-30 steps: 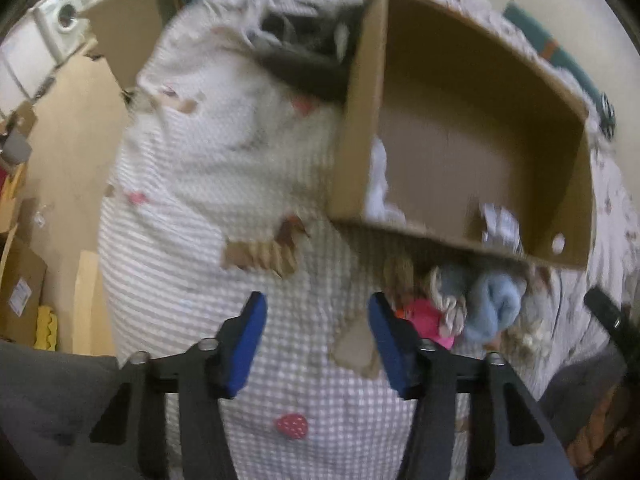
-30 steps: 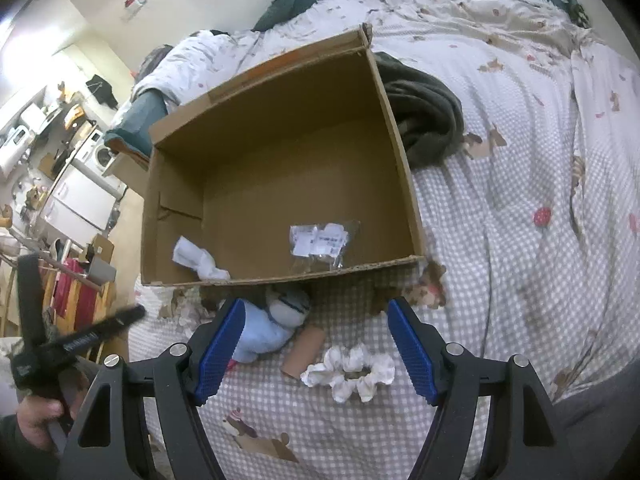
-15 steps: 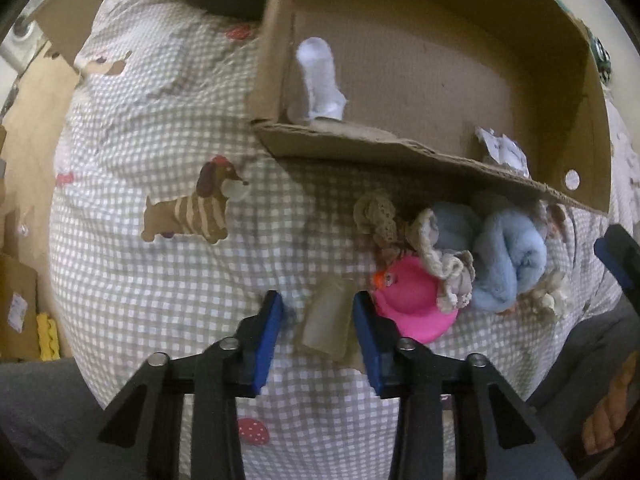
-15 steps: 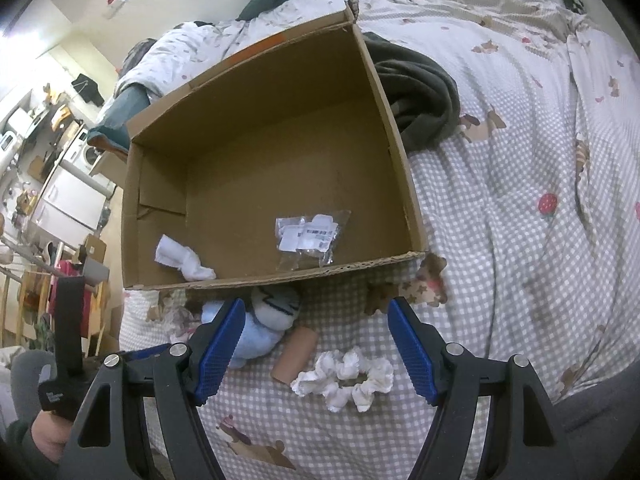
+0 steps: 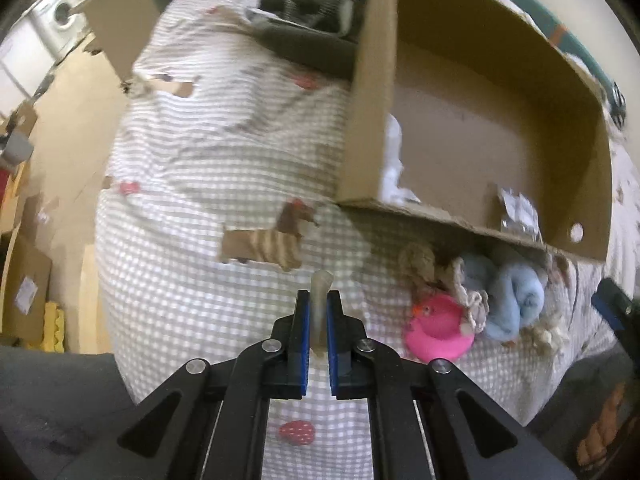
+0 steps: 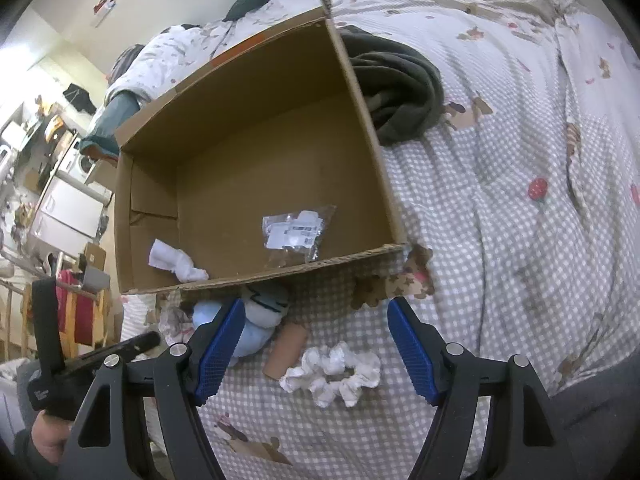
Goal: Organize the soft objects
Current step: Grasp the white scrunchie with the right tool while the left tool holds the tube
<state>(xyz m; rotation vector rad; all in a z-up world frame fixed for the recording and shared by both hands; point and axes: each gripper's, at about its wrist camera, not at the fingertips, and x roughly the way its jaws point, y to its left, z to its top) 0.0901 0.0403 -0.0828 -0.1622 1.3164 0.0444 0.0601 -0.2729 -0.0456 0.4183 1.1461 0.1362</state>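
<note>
My left gripper (image 5: 317,312) is shut on a thin pale beige soft piece (image 5: 321,286) that sticks up between its blue pads, over the checked bedcover. To its right lie a pink duck toy (image 5: 438,330), a beige crocheted item (image 5: 472,300) and a rolled light blue sock (image 5: 516,300), all in front of the open cardboard box (image 5: 368,120). My right gripper (image 6: 316,344) is open above a tan roll (image 6: 286,350) and a white scrunchie (image 6: 332,372). The box (image 6: 256,80) holds a white sock (image 6: 174,262) and a small plastic bag (image 6: 298,232).
A dark green garment (image 6: 400,92) lies on the bed to the right of the box. The bed's edge drops to the floor on the left (image 5: 64,140), where cardboard boxes and a washing machine stand. A hand (image 6: 44,440) holds the left gripper's black body.
The left jaws have closed from wide apart onto the pale beige piece. The left view swung toward the soft items, then back. The right gripper has stayed open and hardly moved.
</note>
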